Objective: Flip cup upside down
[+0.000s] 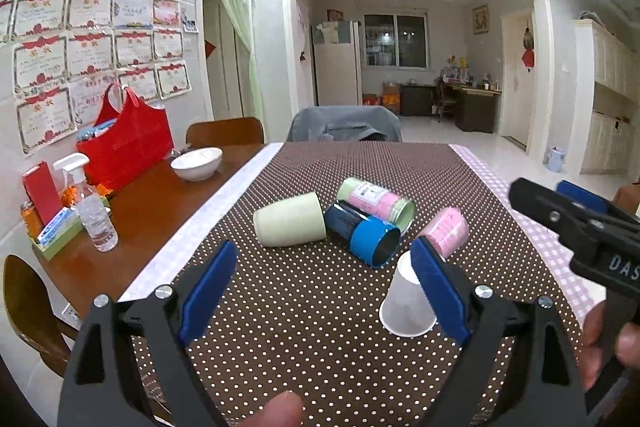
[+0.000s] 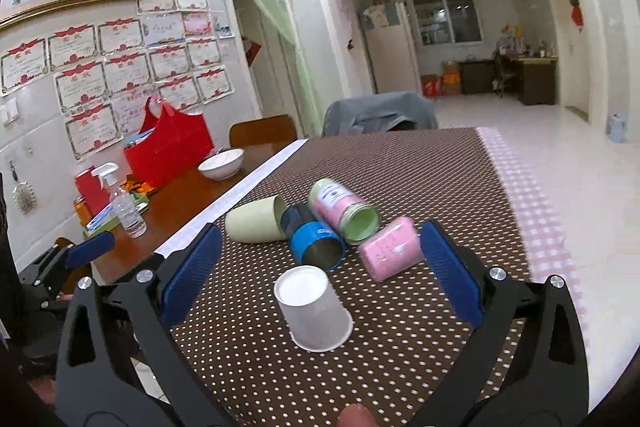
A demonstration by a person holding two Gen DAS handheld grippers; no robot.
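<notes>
A white paper cup (image 1: 404, 301) stands upside down on the dotted brown tablecloth (image 1: 304, 307), mouth on the cloth; it also shows in the right wrist view (image 2: 314, 309). Behind it lie a pale green cup (image 1: 289, 219) (image 2: 256, 219), a blue cup (image 1: 364, 231) (image 2: 314, 239), a green-and-pink cup (image 1: 376, 201) (image 2: 344, 209) and a pink cup (image 1: 444, 231) (image 2: 390, 253), all on their sides. My left gripper (image 1: 324, 259) is open and empty, the white cup just inside its right finger. My right gripper (image 2: 320, 241) is open and empty above the white cup; it shows in the left wrist view (image 1: 560, 203).
A white bowl (image 1: 197, 163), a red bag (image 1: 126, 143), a spray bottle (image 1: 94, 207) and a small tray of items (image 1: 56, 231) stand on the bare wood at the left. Chairs (image 1: 345, 125) stand at the table's far end. The pink checked cloth edge (image 1: 536, 227) runs along the right.
</notes>
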